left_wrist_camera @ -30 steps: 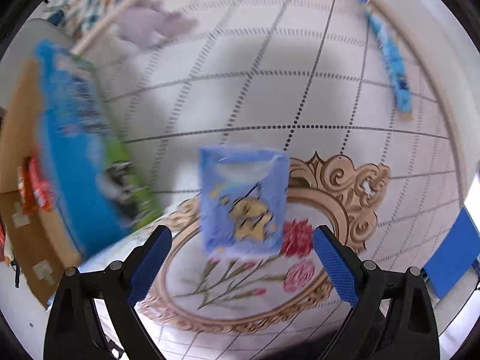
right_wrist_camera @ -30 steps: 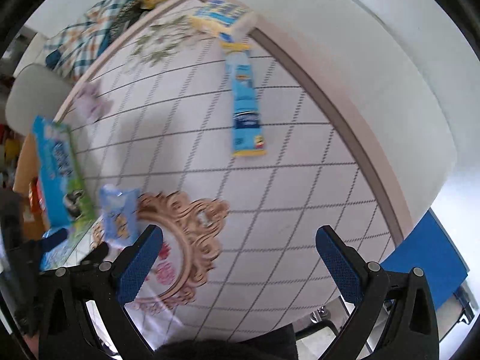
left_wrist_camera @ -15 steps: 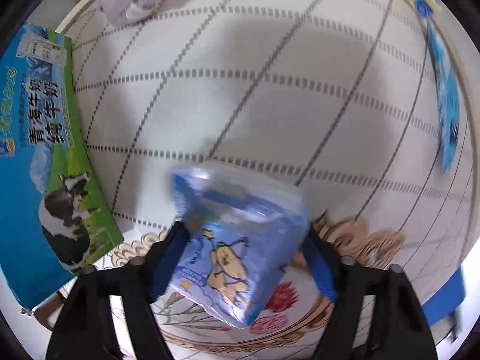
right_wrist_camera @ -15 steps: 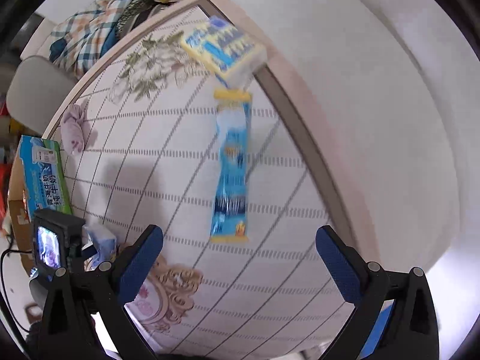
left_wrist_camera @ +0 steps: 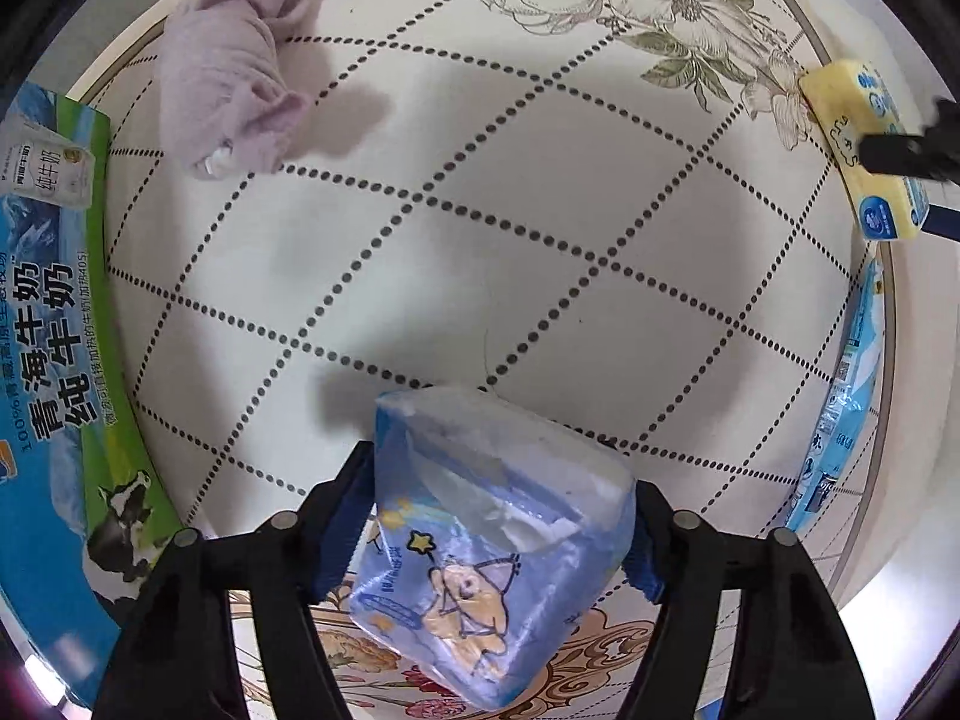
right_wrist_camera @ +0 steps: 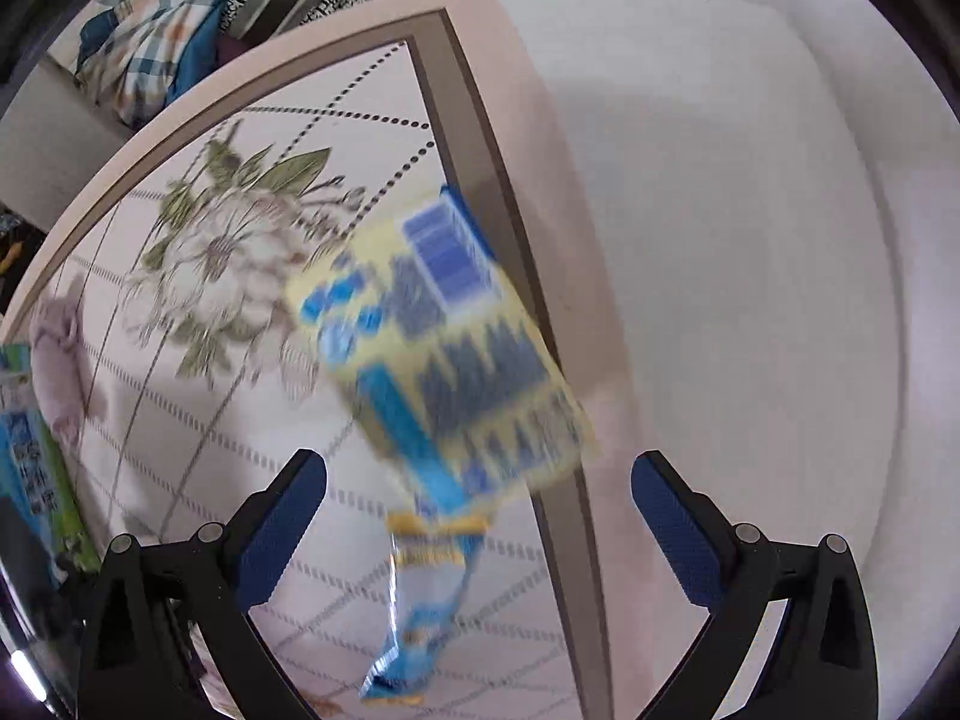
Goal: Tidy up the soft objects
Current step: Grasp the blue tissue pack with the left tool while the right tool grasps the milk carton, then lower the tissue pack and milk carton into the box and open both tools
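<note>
My left gripper point(left_wrist_camera: 498, 516) is shut on a blue tissue pack point(left_wrist_camera: 498, 552) with a cartoon print, held just above the patterned tabletop. A crumpled pink cloth point(left_wrist_camera: 231, 96) lies at the far left. A yellow tissue pack point(left_wrist_camera: 864, 150) lies at the table's right edge, with a long blue wipes packet point(left_wrist_camera: 846, 396) below it. My right gripper point(right_wrist_camera: 480, 528) is open and empty, just short of the yellow tissue pack point(right_wrist_camera: 444, 354), which is blurred. The blue packet point(right_wrist_camera: 426, 606) lies between its fingers.
A blue and green milk carton box point(left_wrist_camera: 54, 372) lies along the table's left side, also visible in the right wrist view point(right_wrist_camera: 36, 468). The pink cloth point(right_wrist_camera: 60, 360) shows at the left there. A checked fabric point(right_wrist_camera: 144, 42) lies beyond the table. White floor point(right_wrist_camera: 750, 240) lies to the right.
My left gripper closed on the blue tissue pack and lifted it forward over the table. My right gripper moved forward toward the yellow tissue pack, staying open.
</note>
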The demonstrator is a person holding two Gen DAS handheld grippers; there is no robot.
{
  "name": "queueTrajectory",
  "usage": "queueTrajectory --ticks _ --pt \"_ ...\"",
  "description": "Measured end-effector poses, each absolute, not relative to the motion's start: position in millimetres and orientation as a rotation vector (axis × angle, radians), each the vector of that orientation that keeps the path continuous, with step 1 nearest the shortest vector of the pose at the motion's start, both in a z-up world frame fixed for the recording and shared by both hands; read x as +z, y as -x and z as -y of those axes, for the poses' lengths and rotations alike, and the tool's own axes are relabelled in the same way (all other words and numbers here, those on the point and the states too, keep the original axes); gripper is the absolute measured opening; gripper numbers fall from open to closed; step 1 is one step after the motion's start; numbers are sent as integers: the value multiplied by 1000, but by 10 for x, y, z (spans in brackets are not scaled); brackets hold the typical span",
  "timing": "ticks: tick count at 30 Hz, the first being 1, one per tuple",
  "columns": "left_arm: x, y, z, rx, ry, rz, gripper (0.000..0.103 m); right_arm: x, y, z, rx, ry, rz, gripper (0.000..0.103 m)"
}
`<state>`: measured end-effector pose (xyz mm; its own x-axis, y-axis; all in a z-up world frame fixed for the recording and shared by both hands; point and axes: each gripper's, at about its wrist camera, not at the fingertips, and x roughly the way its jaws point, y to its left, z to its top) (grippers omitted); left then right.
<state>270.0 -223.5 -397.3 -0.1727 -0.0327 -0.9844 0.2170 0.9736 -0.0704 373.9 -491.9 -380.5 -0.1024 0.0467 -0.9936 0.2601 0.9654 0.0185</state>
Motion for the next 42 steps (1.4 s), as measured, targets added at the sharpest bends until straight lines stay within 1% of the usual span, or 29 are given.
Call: queueTrajectory --ticks 1,2,3,4,8,10,13,18,25,32,36,42 --pt "-3962 -2702 2230 -221 -138 -1728 61 -3860 -3785 4949 -177 -257 -1672 103" --pt "-3966 -2755 2226 -221 -139 -1726 59 -3891 -3809 4969 -180 -264 -1673 98" --pt "-3945 -2758 2206 -224 -136 -1726 57 -3907 -3826 4987 -187 -268 -1671 83" --pt "-3945 -2746 2199 -233 -123 -1734 57 -3914 -3835 4998 -192 -267 -1671 84" --pt "-3916 -2705 2098 -245 -138 -1728 56 -3878 -3756 4960 -188 -233 -1665 80" --pt "-3921 -2658 2110 -245 -146 -1719 42 -3837 -3684 4928 -180 -227 -1659 80" --pt "-3860 -2672 2161 -263 -97 -1733 35 -3733 -3569 4896 -175 -231 -1638 79" --pt "-3644 -2665 2090 -274 -42 -1706 34 -3411 -3391 4854 -160 -280 -1573 77" --pt "-2909 -2598 1921 -311 -6 -1594 34 -2791 -3009 4594 -123 -371 -1466 77" --pt "-2155 -2698 1300 -315 37 -1465 34 -2299 -2609 3843 -38 -430 -1394 76" --pt "-1780 -2701 716 -279 52 -1408 34 -2054 -2441 3305 18 -458 -1357 75" --pt "-1740 -2699 -174 -176 70 -1389 34 -1851 -2300 2287 128 -471 -1342 75"
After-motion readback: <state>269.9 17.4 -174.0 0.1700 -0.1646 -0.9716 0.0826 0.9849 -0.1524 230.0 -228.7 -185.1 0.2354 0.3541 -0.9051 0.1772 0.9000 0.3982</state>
